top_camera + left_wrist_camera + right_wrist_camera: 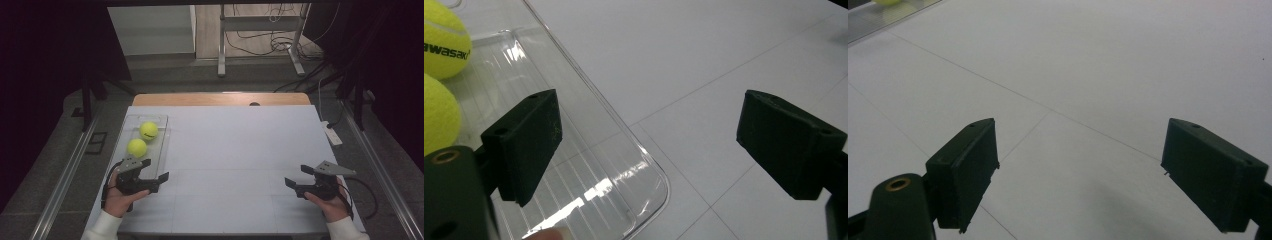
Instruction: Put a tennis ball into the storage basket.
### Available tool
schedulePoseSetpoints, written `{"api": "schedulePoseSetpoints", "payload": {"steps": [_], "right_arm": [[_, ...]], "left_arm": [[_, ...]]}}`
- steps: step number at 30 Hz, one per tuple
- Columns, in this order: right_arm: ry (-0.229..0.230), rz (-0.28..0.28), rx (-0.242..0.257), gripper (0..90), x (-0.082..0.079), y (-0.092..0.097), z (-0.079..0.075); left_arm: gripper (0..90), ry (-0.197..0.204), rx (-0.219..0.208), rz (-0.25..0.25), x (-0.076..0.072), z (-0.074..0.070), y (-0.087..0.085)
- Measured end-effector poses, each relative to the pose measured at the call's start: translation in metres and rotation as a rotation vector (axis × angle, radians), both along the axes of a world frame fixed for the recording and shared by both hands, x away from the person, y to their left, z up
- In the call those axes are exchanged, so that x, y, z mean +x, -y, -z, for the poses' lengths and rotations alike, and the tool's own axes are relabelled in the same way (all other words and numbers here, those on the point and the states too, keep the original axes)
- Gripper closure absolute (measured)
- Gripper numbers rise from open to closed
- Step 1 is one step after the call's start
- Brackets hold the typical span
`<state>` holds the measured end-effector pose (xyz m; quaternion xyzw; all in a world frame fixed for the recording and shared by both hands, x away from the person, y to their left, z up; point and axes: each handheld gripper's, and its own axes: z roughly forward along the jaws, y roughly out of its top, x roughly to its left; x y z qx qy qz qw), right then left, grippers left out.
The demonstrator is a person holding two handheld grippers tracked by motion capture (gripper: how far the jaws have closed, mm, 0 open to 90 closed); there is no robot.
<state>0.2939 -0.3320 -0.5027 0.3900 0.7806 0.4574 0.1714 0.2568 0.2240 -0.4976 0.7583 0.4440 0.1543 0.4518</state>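
Note:
Two yellow tennis balls lie in a clear plastic tray (pixel 161 150) at the table's left: one farther back (pixel 148 130), one nearer (pixel 137 147). My left gripper (pixel 155 169) hovers at the tray's near right corner, open, nothing between its jaws. In the left gripper view the tray's rounded corner (pixel 659 175) sits between the jaws, and both balls (pixel 444 45) (pixel 436 117) are at the left edge. My right gripper (pixel 298 176) stands open over bare table at the right. Its own view has the white table (pixel 1088 80) beyond the jaws.
The white table top (pixel 235 150) has faint seam lines. A wooden strip (pixel 220 99) runs along its far edge. A metal stand (pixel 260 40) and loose cables are on the floor behind. A white tag (pixel 332 134) lies at the table's right edge.

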Motion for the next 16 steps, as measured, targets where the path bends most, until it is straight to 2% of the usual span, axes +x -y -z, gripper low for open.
{"api": "schedulePoseSetpoints", "payload": {"steps": [16], "right_arm": [[0.007,-0.007,0.003,14.9,-0.0005,-0.0003,-0.0007]], "left_arm": [[12.3,0.009,-0.003,-0.002,-0.0025,-0.0007,0.0001]]}}
